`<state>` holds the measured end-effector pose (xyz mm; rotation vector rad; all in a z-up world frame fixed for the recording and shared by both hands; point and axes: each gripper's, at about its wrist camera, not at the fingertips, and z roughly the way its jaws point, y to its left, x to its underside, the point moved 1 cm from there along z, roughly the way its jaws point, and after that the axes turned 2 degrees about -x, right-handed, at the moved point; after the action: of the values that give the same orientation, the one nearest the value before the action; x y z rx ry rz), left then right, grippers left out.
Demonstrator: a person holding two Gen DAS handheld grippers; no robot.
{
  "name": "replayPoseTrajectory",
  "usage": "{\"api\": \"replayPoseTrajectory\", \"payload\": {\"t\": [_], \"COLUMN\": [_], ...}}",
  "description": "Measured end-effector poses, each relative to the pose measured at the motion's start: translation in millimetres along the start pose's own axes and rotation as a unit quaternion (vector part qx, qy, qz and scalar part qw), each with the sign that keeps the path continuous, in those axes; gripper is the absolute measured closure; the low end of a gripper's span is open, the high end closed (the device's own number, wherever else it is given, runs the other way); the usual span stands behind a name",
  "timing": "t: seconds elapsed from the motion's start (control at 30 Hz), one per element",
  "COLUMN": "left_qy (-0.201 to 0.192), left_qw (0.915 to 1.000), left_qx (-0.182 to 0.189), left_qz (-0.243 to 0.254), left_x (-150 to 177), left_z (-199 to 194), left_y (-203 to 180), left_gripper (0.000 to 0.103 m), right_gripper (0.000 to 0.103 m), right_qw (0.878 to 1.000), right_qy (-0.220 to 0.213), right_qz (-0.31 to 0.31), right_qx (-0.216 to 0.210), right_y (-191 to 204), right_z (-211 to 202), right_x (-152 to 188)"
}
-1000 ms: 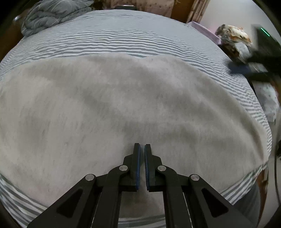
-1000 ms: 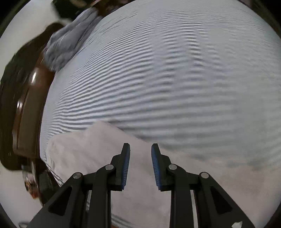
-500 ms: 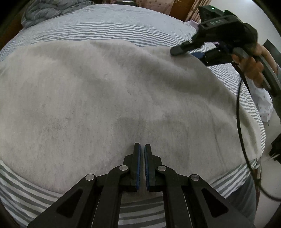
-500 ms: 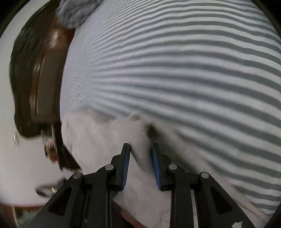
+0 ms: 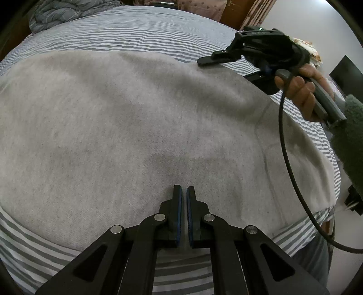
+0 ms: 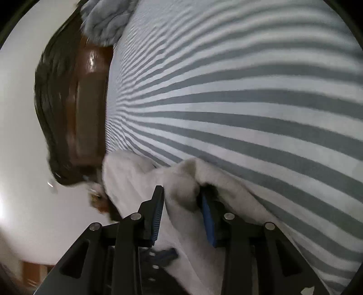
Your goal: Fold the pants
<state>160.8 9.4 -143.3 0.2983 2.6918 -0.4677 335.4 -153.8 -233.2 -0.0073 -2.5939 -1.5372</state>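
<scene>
The pale grey pants (image 5: 140, 127) lie spread flat across the striped bedsheet (image 5: 127, 34), filling the middle of the left wrist view from nine o'clock to three o'clock. No basket, box or other container shows in either view — the pants rest on the sheet alone. At eleven o'clock a rumpled grey blanket (image 5: 68, 11) sits at the far end of the bed.

The left gripper (image 5: 184, 192), at six o'clock, hangs over the near edge of the pants with its fingers closed together and nothing between them.

At two o'clock the right gripper (image 5: 226, 68) reaches in from the side, held by a hand (image 5: 299, 90) with a black cable (image 5: 288, 154) trailing down toward four o'clock. In its own blurred view, its fingers are opening around a raised fold at the corner of the pants (image 6: 181, 188); the cloth bulges between them, and the pads seem — as far as the blur allows — no longer to be pressing it. A brown wooden bed frame (image 6: 84, 109) stands at nine o'clock there.
</scene>
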Motion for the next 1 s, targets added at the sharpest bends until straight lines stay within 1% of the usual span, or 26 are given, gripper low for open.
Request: {"api": "replayPoseTrajectory", "payload": {"t": [0.03, 0.07, 0.13, 0.17, 0.2, 0.23, 0.27, 0.3, 0.33, 0.4, 0.43, 0.53, 0.6, 0.63, 0.7, 0.73, 0.77, 0.8, 0.87, 0.93, 1.0], "left_qy": [-0.001, -0.002, -0.004, -0.004, -0.004, -0.004, -0.005, -0.005, -0.006, -0.008, -0.009, -0.010, -0.010, -0.011, -0.013, -0.014, -0.015, -0.016, -0.016, -0.017, -0.019], "left_qw": [1.0000, 1.0000, 1.0000, 1.0000, 1.0000, 1.0000, 1.0000, 1.0000, 1.0000, 1.0000, 0.9999, 0.9999, 0.9999, 0.9999, 0.9999, 0.9999, 0.9999, 0.9999, 0.9998, 0.9998, 0.9998], "left_qx": [0.000, 0.001, 0.000, -0.001, -0.001, -0.002, -0.001, -0.001, -0.001, -0.003, -0.004, -0.003, 0.000, 0.000, 0.000, 0.000, 0.000, 0.001, 0.004, 0.004, 0.004], "left_qz": [0.000, 0.000, 0.002, 0.002, 0.003, 0.003, 0.003, 0.003, 0.003, 0.004, 0.006, 0.006, 0.003, 0.003, 0.002, 0.001, 0.000, -0.003, -0.008, -0.006, -0.004], "left_x": [-0.5, 0.0, 0.2, 1.0, 1.0, 2.2, 2.3, 2.6, 2.7, 3.7, 4.1, 5.9, 6.2, 5.9, 6.3, 6.4, 6.5, 6.5, 6.5, 6.5, 6.7], "left_z": [2.2, 2.6, 2.2, 2.6, 2.5, 4.2, 3.9, 4.4, 4.5, 5.0, 5.1, 5.7, 6.1, 6.0, 6.6, 6.9, 6.7, 6.5, 6.8, 6.5, 6.5], "left_y": [0.8, 0.8, 0.7, 0.2, 0.5, -3.3, -3.0, -4.2, -3.8, -5.2, -5.6, -9.4, -8.7, -6.5, -4.5, -3.0, -2.2, -1.2, 0.3, 1.9, 2.4], "left_gripper": [0.098, 0.098, 0.098, 0.098, 0.098, 0.098, 0.098, 0.098, 0.098, 0.098, 0.098, 0.098, 0.098, 0.098, 0.098, 0.098, 0.098, 0.098, 0.098, 0.098, 0.098], "right_gripper": [0.066, 0.061, 0.060, 0.060, 0.065, 0.069, 0.074, 0.075, 0.076, 0.081, 0.081, 0.082, 0.088, 0.089, 0.091, 0.091, 0.092, 0.092, 0.093, 0.094, 0.094], "right_qw": [1.000, 0.999, 0.999, 0.999, 0.999, 0.999, 0.998, 0.998, 0.998, 0.998, 0.998, 0.999, 0.998, 0.997, 0.991, 0.989, 0.985, 0.983, 0.980, 0.978, 0.979], "right_qy": [0.000, -0.005, -0.035, -0.046, -0.044, -0.043, -0.047, -0.052, -0.052, -0.055, -0.054, -0.035, -0.036, -0.040, -0.063, -0.069, -0.075, -0.081, -0.086, -0.084, -0.082], "right_qz": [0.015, 0.024, 0.020, 0.002, -0.022, -0.031, -0.035, -0.032, -0.029, -0.027, -0.023, -0.019, -0.032, -0.051, -0.088, -0.098, -0.109, -0.112, -0.107, -0.112, -0.110], "right_qx": [-0.017, -0.029, -0.028, -0.025, -0.008, 0.009, 0.015, 0.005, 0.004, 0.018, 0.019, 0.024, 0.043, 0.052, 0.080, 0.086, 0.108, 0.123, 0.142, 0.152, 0.153], "right_y": [-2.1, -1.3, 6.9, 16.5, 26.3, 30.8, 33.7, 34.1, 32.5, 28.7, 25.1, 16.1, 16.8, 20.7, 35.2, 39.5, 43.9, 45.0, 36.3, 29.8, 30.1], "right_z": [3.1, 4.6, 1.5, -0.4, 0.3, 4.2, 2.9, -0.1, -3.7, -4.1, -5.9, -7.6, -11.4, -11.8, -15.4, -14.7, -12.5, -10.6, -6.5, -3.1, -3.8], "right_x": [-1.3, -2.2, -5.2, -8.0, -11.0, -11.3, -13.7, -15.6, -18.6, -21.2, -21.4, -20.2, -18.7, -16.8, -14.6, -14.1, -14.6, -17.0, -23.1, -27.5, -29.6]}}
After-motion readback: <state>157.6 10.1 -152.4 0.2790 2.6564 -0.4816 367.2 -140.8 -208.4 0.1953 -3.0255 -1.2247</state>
